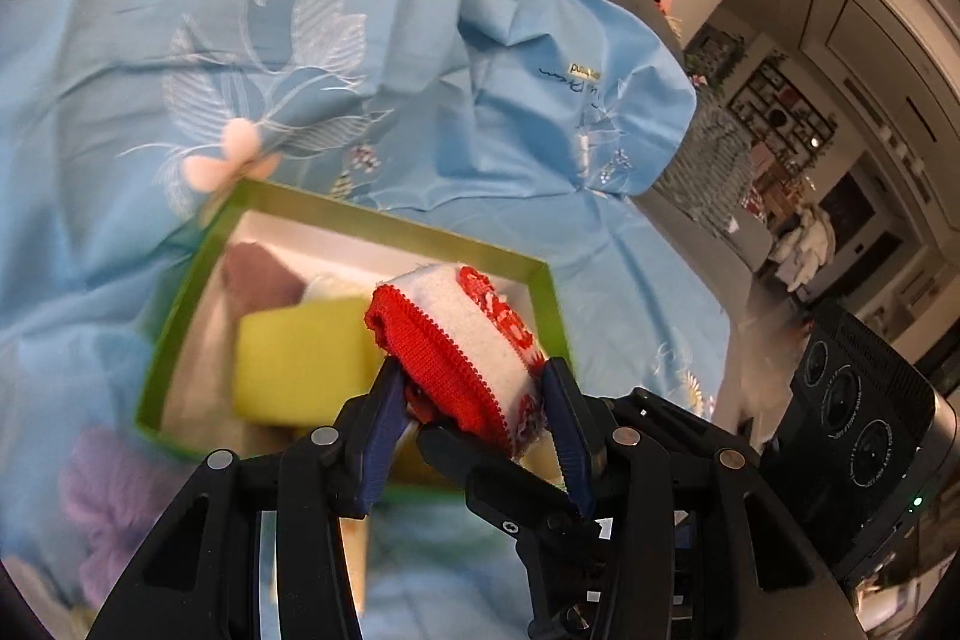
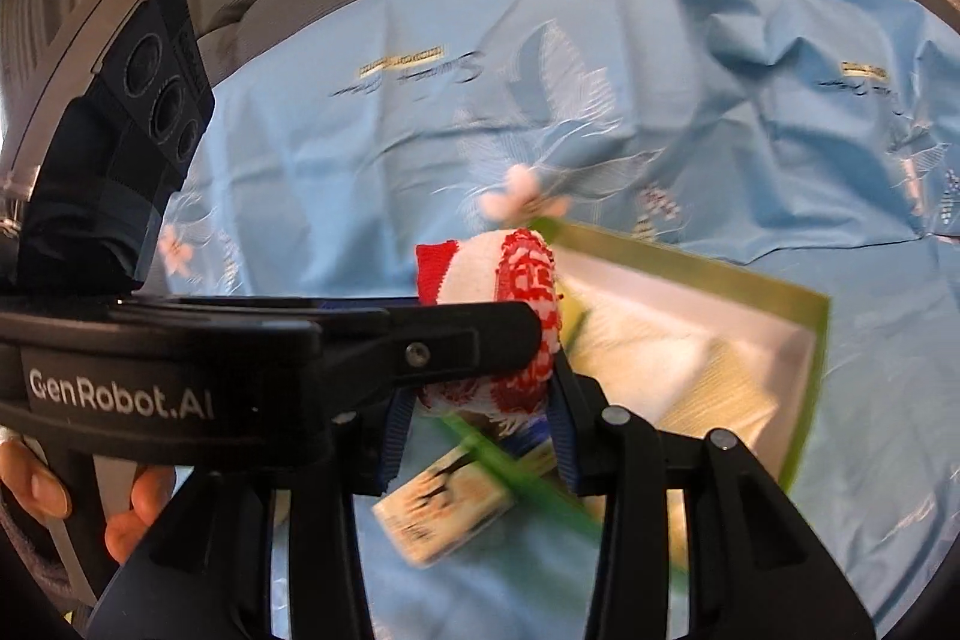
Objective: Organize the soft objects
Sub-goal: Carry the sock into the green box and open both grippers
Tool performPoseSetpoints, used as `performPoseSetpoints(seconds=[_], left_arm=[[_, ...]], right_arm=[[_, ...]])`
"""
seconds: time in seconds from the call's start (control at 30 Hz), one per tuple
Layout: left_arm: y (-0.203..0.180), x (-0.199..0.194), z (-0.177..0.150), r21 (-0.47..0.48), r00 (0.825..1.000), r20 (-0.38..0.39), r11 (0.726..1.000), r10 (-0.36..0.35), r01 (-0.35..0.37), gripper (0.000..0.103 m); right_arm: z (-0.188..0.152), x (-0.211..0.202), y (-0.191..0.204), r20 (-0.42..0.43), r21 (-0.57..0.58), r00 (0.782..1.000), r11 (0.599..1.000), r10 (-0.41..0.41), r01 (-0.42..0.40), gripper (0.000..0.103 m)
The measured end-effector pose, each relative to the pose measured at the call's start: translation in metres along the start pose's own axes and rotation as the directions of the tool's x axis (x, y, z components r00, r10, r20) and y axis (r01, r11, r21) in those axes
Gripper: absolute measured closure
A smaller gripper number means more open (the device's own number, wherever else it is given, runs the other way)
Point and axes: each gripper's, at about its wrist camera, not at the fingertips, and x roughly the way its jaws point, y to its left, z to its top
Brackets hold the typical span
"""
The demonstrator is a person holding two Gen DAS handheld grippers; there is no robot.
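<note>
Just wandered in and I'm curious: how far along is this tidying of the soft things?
Done: the green box already holds a yellow sponge and a mauve cloth. In hand: both tongs, left and right, grip a red-and-white rolled sock over the box. Left: a purple fluffy item lies outside.
</note>
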Motion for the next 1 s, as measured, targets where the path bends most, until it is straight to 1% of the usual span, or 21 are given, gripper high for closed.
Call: performPoseSetpoints(seconds=[0.1,0.23,0.33,0.37,0.43,0.47,0.5,0.53,0.57,0.7,0.8,0.83,0.93,1.0], left_arm=[[0.002,0.019,0.006,-0.012,1.0,-0.017,1.0,0.006,-0.006,0.056],[0.005,0.04,0.005,-0.016,0.998,-0.047,0.999,0.028,-0.028,0.056],[0.009,0.057,0.003,-0.025,0.995,-0.077,0.997,0.069,-0.072,0.055],[0.009,0.06,0.003,-0.024,0.993,-0.084,0.996,0.08,-0.082,0.053],[0.009,0.065,0.0,-0.015,0.99,-0.098,0.994,0.104,-0.106,0.041],[0.008,0.066,0.0,-0.009,0.988,-0.102,0.993,0.113,-0.114,0.037],[0.008,0.066,0.0,-0.005,0.987,-0.108,0.993,0.121,-0.122,0.028],[0.008,0.065,-0.002,-0.003,0.986,-0.112,0.992,0.123,-0.124,0.023],[0.008,0.063,-0.002,-0.005,0.986,-0.11,0.992,0.123,-0.124,0.022],[0.003,0.047,-0.006,0.012,0.985,-0.087,0.988,0.151,-0.151,0.018],[-0.002,0.033,-0.013,0.029,0.982,-0.063,0.984,0.178,-0.177,0.017],[-0.004,0.027,-0.016,0.032,0.982,-0.054,0.983,0.183,-0.182,0.016],[-0.009,0.012,-0.025,0.046,0.978,-0.027,0.978,0.206,-0.204,0.015],[-0.014,0.003,-0.03,0.056,0.974,-0.015,0.973,0.226,-0.225,0.015]], right_arm=[[0.005,0.009,-0.014,-0.02,0.011,1.0,1.0,-0.021,0.021,0.063],[0.003,0.026,-0.03,-0.063,0.017,0.997,0.999,-0.043,0.044,0.062],[-0.003,0.038,-0.04,-0.103,0.039,0.993,0.998,-0.052,0.056,0.06],[-0.004,0.042,-0.043,-0.117,0.048,0.992,0.997,-0.054,0.06,0.06],[-0.007,0.046,-0.046,-0.133,0.052,0.989,0.996,-0.063,0.07,0.059],[-0.008,0.047,-0.047,-0.14,0.05,0.987,0.995,-0.077,0.084,0.056],[-0.008,0.046,-0.048,-0.14,0.049,0.987,0.995,-0.083,0.091,0.051],[-0.009,0.044,-0.048,-0.133,0.049,0.987,0.994,-0.095,0.102,0.048],[-0.008,0.041,-0.049,-0.127,0.05,0.987,0.993,-0.1,0.107,0.044],[-0.008,0.026,-0.05,-0.097,0.06,0.987,0.989,-0.128,0.134,0.038],[-0.009,0.012,-0.047,-0.081,0.058,0.984,0.984,-0.161,0.166,0.024],[-0.01,0.007,-0.046,-0.077,0.055,0.982,0.983,-0.172,0.176,0.021],[-0.015,-0.011,-0.038,-0.063,0.038,0.977,0.978,-0.203,0.205,0.015],[-0.019,-0.019,-0.034,-0.061,0.023,0.973,0.974,-0.224,0.226,0.013]])
